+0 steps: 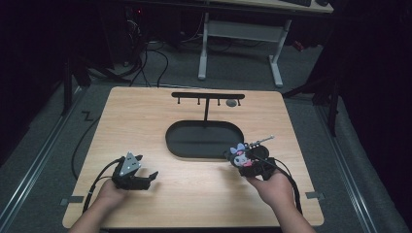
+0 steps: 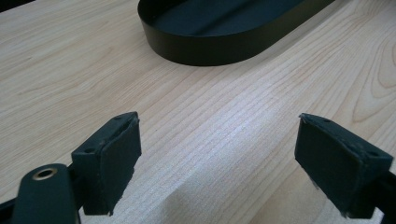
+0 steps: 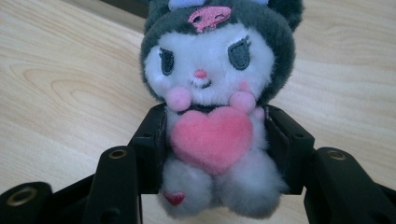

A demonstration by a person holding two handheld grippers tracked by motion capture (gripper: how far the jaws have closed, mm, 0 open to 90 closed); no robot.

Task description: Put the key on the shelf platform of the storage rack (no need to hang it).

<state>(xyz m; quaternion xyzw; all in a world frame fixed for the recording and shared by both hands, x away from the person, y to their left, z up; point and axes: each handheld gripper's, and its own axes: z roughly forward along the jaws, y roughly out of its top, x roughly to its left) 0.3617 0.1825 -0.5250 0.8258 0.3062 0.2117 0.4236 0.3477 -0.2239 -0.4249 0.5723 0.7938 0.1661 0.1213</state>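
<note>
Right tongs (image 3: 212, 154) clamp a fluffy grey-and-white plush doll (image 3: 217, 93) hugging a pink heart, left tongs (image 2: 219, 161) gape wide over the pale wooden counter (image 2: 224, 107).

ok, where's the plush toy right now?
In the high view, the plush toy sits at the table's right side, clamped in the right gripper, just off the right end of the black oval tray.

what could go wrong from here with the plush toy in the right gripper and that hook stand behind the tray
1. The right gripper squeezes the plush toy at its soft body, so it may twist or slip if swung.
2. The toy's metal chain sticks out loose toward the hook stand; it may be hard to land on a small hook and could snag.
3. The stand rises from the black tray; a bump might shift it. The left gripper is open and away from it.
</note>
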